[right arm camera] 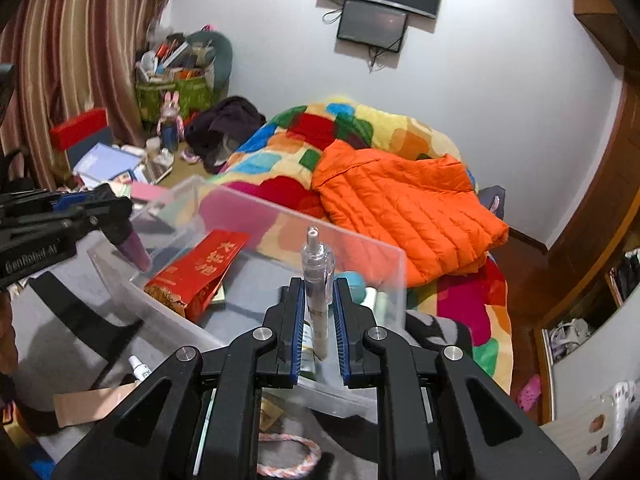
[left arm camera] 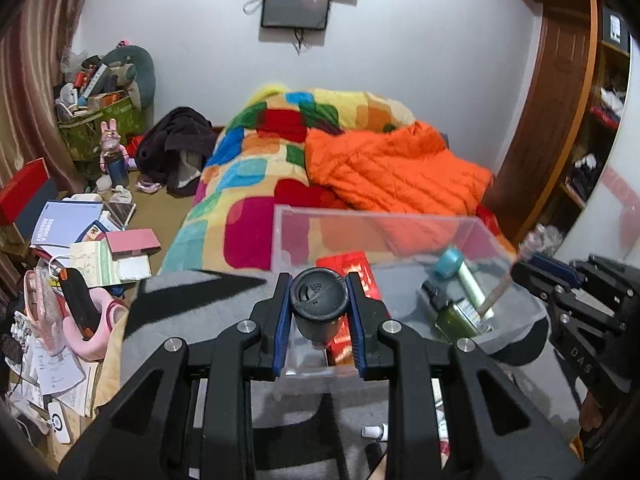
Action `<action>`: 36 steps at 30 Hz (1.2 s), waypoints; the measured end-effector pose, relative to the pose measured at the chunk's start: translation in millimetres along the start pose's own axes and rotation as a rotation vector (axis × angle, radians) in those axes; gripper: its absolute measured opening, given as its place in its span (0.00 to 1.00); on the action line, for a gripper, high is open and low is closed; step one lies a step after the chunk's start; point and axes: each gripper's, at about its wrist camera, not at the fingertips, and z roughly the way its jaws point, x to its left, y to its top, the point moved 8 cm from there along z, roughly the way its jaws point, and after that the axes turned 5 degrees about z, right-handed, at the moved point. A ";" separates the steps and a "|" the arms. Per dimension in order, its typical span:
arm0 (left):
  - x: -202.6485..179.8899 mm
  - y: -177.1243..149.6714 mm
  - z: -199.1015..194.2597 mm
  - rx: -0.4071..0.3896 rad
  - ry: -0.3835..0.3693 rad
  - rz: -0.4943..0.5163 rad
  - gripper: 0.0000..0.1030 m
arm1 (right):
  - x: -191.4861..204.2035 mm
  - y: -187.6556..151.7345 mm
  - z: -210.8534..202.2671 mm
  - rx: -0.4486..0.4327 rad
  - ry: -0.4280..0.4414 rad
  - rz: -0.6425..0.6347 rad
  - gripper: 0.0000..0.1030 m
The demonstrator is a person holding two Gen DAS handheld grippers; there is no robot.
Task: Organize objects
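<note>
Left tool (left arm camera: 319, 304): your pads clamp a small dark bottle (left arm camera: 318, 302) by its sides, black cap toward the camera, above the near edge of the clear box (left arm camera: 360, 216)
Right tool (right arm camera: 318, 320): your pads pinch a slim clear pen-like tube (right arm camera: 317, 280), tip pointing away from you, over the box's near wall
Clear box: just ahead of both tools, on grey cloth on the bed
Inside it: red packet (right arm camera: 200, 272), green bottle (left arm camera: 460, 314), tube with a blue cap (left arm camera: 464, 272)
</note>
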 end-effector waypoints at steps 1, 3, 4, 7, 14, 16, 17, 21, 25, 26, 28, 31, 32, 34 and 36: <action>-3.1 -2.7 3.2 0.014 -0.001 0.008 0.25 | 3.3 -0.8 3.9 0.010 0.014 0.003 0.12; -9.6 -8.9 7.9 0.041 -0.009 0.024 0.25 | 10.1 -2.7 10.8 0.038 0.058 0.015 0.12; -12.3 -11.2 8.8 0.050 -0.012 0.029 0.26 | 11.8 -3.3 13.5 0.048 0.074 0.026 0.13; -18.7 -15.5 6.8 0.063 -0.034 0.041 0.35 | 18.3 -7.8 18.7 0.085 0.142 0.059 0.24; -21.0 -15.2 -13.3 0.021 -0.024 0.072 0.52 | 8.9 -15.8 9.0 0.102 0.226 0.132 0.38; -22.9 -15.7 -19.6 0.012 -0.027 0.078 0.56 | 5.0 -17.4 4.7 0.104 0.236 0.148 0.38; -23.4 -16.8 -23.4 0.007 -0.026 0.084 0.57 | 2.5 -18.5 1.0 0.103 0.241 0.155 0.38; -25.4 -22.0 -33.3 0.007 -0.028 0.107 0.58 | -5.3 -21.0 -14.3 0.091 0.255 0.161 0.38; -27.9 -34.7 -40.2 0.027 -0.050 0.129 0.59 | -11.5 -28.5 -30.2 0.078 0.252 0.154 0.44; -28.0 -40.2 -40.2 0.043 -0.063 0.130 0.59 | -12.7 -29.7 -31.9 0.076 0.251 0.152 0.47; -27.9 -49.1 -37.7 0.072 -0.075 0.134 0.59 | -16.8 -35.3 -37.3 0.070 0.239 0.153 0.49; -27.7 -67.1 -33.9 0.121 -0.084 0.144 0.59 | -20.2 -46.0 -38.8 0.081 0.231 0.157 0.50; -27.9 -73.2 -32.1 0.137 -0.088 0.147 0.59 | -20.4 -50.7 -37.9 0.090 0.233 0.162 0.50; -29.1 -83.8 -30.2 0.160 -0.098 0.147 0.59 | -20.8 -59.9 -36.1 0.110 0.239 0.172 0.50; -30.3 -94.5 -27.3 0.184 -0.114 0.144 0.59 | -19.2 -72.3 -32.3 0.136 0.243 0.176 0.50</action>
